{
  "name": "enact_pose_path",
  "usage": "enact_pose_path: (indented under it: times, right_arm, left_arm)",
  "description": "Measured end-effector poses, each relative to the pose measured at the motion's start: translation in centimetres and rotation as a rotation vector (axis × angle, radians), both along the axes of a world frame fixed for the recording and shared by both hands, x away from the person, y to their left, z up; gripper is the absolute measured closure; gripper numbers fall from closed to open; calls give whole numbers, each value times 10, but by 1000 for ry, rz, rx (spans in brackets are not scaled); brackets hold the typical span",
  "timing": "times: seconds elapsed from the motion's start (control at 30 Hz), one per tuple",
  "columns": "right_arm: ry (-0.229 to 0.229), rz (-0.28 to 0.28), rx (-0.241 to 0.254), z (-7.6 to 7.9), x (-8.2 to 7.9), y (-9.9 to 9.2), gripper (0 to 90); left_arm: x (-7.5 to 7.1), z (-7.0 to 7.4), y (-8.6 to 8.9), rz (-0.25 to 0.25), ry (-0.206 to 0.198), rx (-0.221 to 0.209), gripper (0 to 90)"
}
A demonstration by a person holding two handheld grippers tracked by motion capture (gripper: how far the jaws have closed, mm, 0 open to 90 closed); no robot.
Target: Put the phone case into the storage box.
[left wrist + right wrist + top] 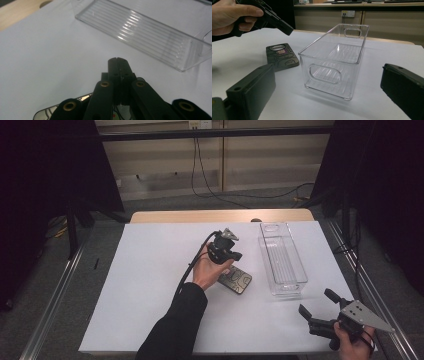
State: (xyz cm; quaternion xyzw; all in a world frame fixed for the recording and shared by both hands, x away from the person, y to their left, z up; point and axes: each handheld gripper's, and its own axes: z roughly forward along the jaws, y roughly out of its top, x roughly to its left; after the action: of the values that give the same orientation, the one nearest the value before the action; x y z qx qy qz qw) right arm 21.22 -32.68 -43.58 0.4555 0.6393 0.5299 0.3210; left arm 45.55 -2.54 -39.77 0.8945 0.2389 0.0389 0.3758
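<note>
Left gripper (pixel 235 251) held above the white sheet (pixel 150 285) near table centre, 2 jaws pressed together with nothing between them (tips meeting flush in the left gripper view). Gripped by the left hand (pixel 209 271), dark sleeve (pixel 175 325) trailing back to the near edge. Just below and beside it, a dark phone case (pixel 235 280) with pale line patterns, flat on the sheet. Farther right, a clear plastic bin (pixel 281 257) with cut-out handles, standing upright, nothing in it. Right gripper (pixel 316 309) at the near right corner, jaws spread wide and holding nothing, pointed toward the bin, grey plate (pixel 364 315) on top, right hand (pixel 352 345) underneath.
</note>
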Motion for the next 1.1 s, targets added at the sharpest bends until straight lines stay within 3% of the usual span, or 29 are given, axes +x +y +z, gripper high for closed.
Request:
enact_pose_path:
  times: [0.3, 0.5, 0.6, 0.67, 0.77, 0.9, 1.1]
  right_arm:
    - [1, 3, 5, 0, -1, 0, 0]
    - [0, 5, 6, 0, -1, 0, 0]
    - [3, 0, 7, 0, -1, 0, 0]
    - [2, 3, 8, 0, -1, 0, 0]
    - [3, 0, 9, 0, -1, 0, 0]
    - [5, 2, 1, 0, -1, -1, 0]
    - [4, 4, 0, 0, -1, -1, 0]
  left_arm:
    - [6, -18, -14, 12, 77, 81, 900]
    - [6, -23, -21, 44, 74, 102, 900]
    - [7, -28, -27, 38, 87, 132, 900]
    - [8, -31, -30, 39, 105, 118, 900]
    - [8, -36, -32, 40, 101, 128, 900]
    - [9, -39, -32, 41, 130, 79, 900]
    - [6, -45, -34, 39, 134, 104, 900]
